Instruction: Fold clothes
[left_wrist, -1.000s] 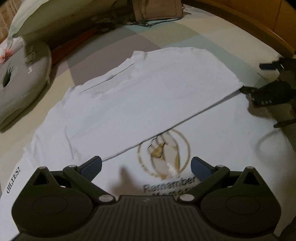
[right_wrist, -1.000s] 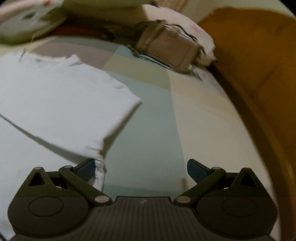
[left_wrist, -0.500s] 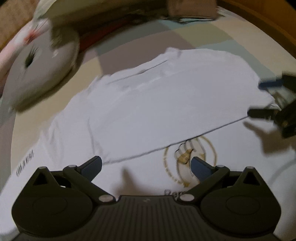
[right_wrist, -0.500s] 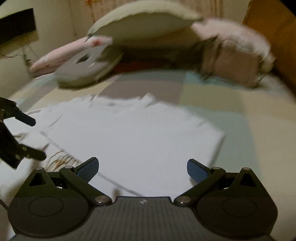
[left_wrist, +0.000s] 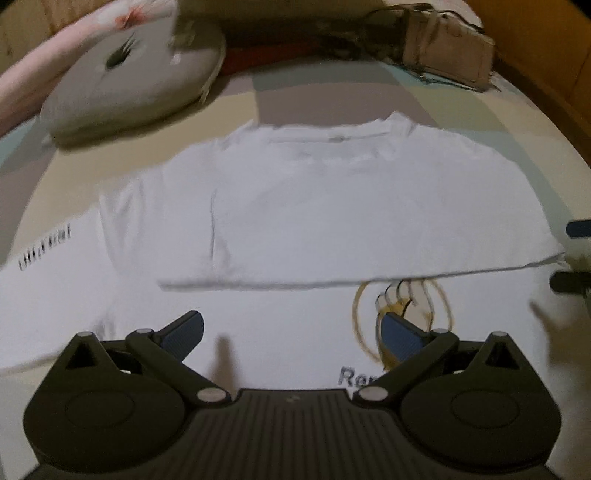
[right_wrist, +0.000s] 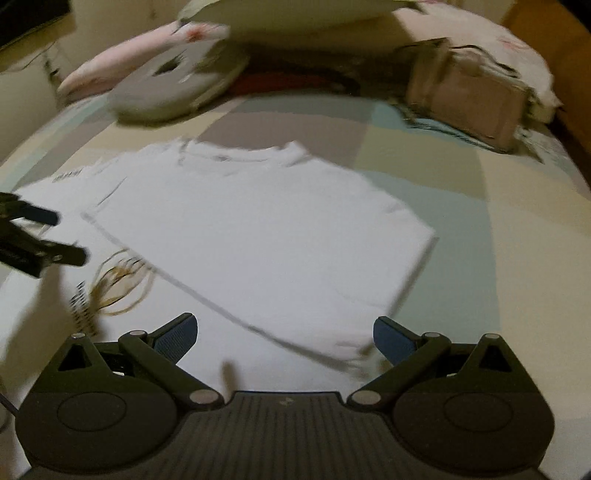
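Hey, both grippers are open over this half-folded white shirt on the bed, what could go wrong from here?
1. The folded-over flap lies loose on the white T-shirt; pinching one layer may undo it.
2. The fold edge runs slanted, so the next fold may come out crooked.
3. The grey cushion and bag crowd the collar end.

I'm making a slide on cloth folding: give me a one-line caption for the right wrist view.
Open right tool above a half-folded white T-shirt on the bed, left tool alongside.

shirt (left_wrist: 332, 221) fold hides part of blurred print (left_wrist: 402, 306).
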